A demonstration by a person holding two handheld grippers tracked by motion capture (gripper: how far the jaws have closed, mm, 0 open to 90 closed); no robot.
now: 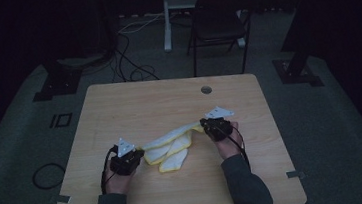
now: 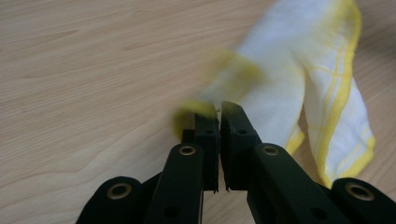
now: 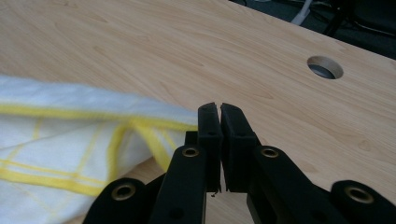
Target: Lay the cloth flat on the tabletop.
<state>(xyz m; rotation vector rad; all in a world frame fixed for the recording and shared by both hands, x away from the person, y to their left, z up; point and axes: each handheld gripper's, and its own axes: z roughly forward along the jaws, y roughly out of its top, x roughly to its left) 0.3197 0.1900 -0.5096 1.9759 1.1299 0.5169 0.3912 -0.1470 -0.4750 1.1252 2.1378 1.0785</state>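
In the high view, the left hand-held gripper (image 1: 135, 154) is at the left end of a white cloth with yellow edges (image 1: 171, 147), which stretches across the wooden bench (image 1: 119, 105) to the right hand-held gripper (image 1: 206, 125). The left gripper view shows more: its jaws are clenched on a yellow corner of the cloth (image 2: 299, 74). The right gripper view shows its jaws pressed together on the cloth edge (image 3: 154, 122), and a round hole (image 3: 325, 67) in the bench beyond.
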